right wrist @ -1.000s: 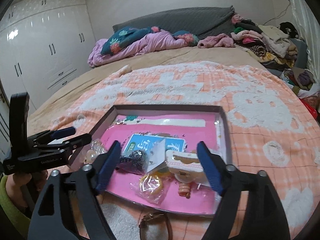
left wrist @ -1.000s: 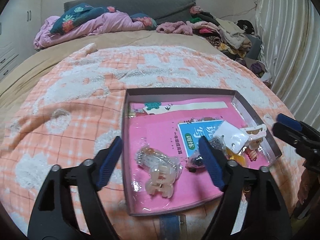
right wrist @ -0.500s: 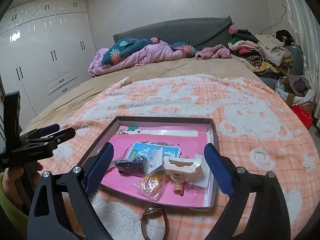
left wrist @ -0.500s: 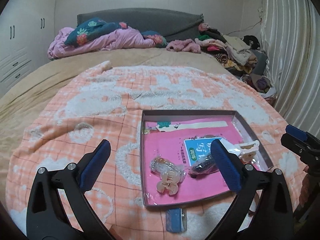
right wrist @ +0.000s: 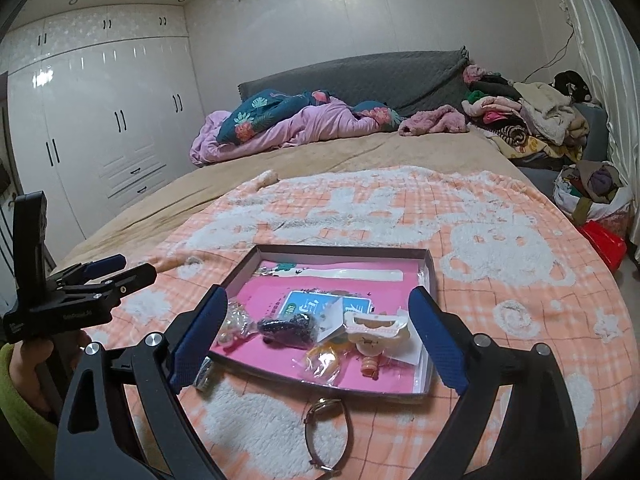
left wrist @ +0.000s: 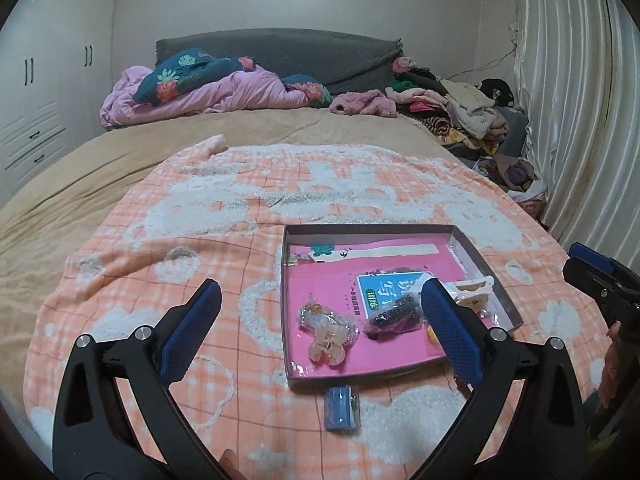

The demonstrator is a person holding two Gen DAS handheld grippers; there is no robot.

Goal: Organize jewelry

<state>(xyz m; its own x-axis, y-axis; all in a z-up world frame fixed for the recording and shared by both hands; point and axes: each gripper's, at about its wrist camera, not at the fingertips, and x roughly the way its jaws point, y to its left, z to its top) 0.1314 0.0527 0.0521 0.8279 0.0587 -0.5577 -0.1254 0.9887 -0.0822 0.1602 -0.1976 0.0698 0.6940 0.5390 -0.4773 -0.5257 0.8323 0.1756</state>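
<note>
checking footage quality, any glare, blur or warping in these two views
Left wrist view: sharp, dim indoor light, fisheye bends the curtain and blacks out the corners. Right wrist view: lamp glare on the glossy wardrobe doors, the bed bulges round, the tray stays in focus.

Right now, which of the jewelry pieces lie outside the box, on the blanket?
Two: the watch, in front of the box, and the small blue piece just below its near edge. The clips and bagged pieces lie inside.
</note>
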